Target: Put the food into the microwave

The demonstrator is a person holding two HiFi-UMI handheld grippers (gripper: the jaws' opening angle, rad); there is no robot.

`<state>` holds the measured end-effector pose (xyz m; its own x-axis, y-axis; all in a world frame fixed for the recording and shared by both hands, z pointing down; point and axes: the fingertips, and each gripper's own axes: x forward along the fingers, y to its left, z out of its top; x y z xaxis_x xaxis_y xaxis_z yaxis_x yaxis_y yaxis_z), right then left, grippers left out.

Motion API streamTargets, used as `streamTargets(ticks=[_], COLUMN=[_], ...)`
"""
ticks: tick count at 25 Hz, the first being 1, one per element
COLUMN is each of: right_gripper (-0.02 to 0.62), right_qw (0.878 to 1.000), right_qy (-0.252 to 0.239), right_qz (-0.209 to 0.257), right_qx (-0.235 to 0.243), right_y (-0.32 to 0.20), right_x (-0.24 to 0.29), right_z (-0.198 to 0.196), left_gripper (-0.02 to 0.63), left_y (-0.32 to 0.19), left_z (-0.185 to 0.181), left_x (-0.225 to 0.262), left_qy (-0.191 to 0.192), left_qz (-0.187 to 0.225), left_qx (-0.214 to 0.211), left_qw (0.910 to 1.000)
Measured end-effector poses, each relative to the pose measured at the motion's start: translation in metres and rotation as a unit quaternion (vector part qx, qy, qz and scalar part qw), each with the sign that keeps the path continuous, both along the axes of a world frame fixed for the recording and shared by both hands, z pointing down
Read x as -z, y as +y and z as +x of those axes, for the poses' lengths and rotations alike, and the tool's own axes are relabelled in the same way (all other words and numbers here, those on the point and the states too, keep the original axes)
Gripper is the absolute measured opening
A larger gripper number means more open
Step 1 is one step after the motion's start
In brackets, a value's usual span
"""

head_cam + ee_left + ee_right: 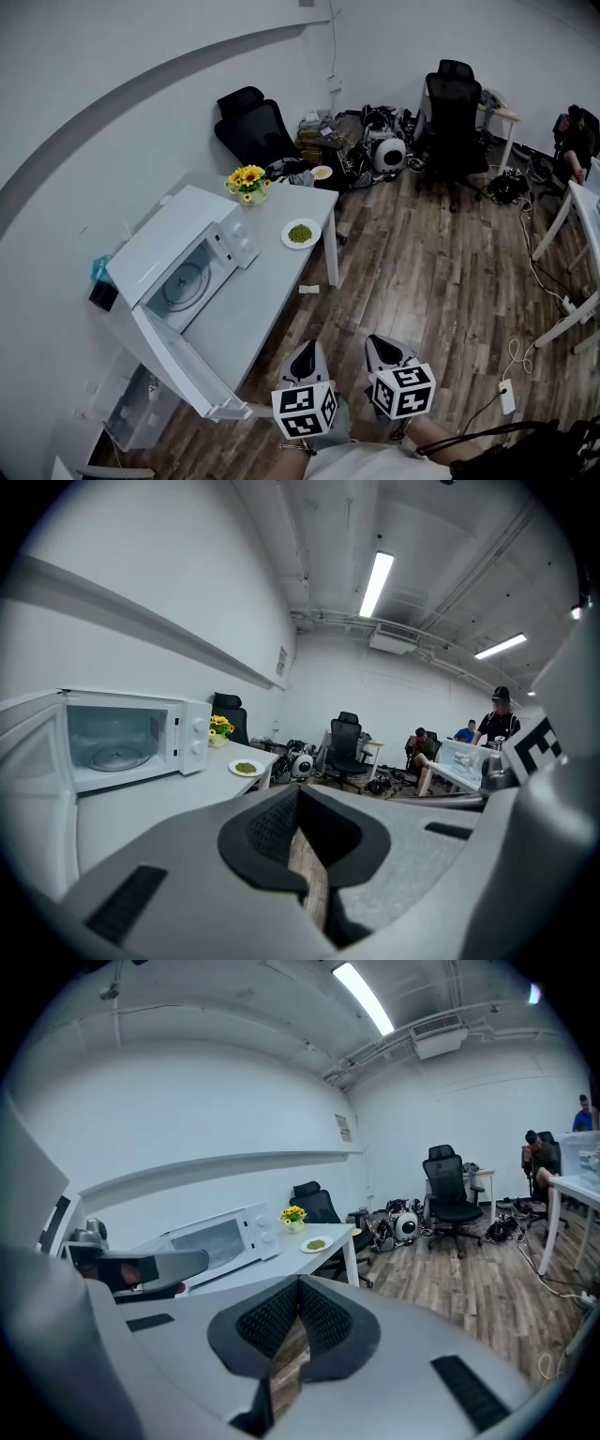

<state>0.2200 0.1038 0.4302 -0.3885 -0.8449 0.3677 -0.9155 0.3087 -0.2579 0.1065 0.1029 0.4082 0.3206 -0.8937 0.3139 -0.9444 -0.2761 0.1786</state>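
Note:
A white plate of green food (300,233) lies on the grey table (253,309), to the right of the white microwave (164,239). The microwave's door (178,364) hangs open toward me, showing the glass turntable. Both grippers are low in the head view, off the table's near end: left gripper (307,350) and right gripper (378,343), each shut on nothing. From the left gripper (298,799) view, the microwave (122,738) and the plate (246,768) lie far ahead to the left. The right gripper (299,1288) view also has the microwave (220,1237) and plate (315,1244) at a distance.
A vase of sunflowers (248,183) stands behind the microwave, with a small second plate (322,172) at the table's far end. Black office chairs (452,112), piled gear and cables fill the back. A white table (577,234) and a power strip (507,397) are at the right.

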Motion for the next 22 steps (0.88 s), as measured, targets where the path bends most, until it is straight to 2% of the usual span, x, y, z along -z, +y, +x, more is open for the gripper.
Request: streamTargets(ticks=[11, 22], right_gripper=[0.015, 0.015], right_qw=[1.0, 1.0], right_qy=[0.006, -0.006], right_qz=[-0.002, -0.005], right_qx=[-0.004, -0.01], right_y=[-0.074, -0.129], right_x=[0.002, 0.003], right_z=[-0.001, -0.006], left_gripper=[0.001, 0.001], left_y=[-0.075, -0.128], left_z=[-0.004, -0.015], left_x=[0.002, 0.003], left_qy=[0.001, -0.011], left_qz=[-0.001, -0.01], left_qx=[-0.003, -0.002], left_qw=[1.0, 0.9999])
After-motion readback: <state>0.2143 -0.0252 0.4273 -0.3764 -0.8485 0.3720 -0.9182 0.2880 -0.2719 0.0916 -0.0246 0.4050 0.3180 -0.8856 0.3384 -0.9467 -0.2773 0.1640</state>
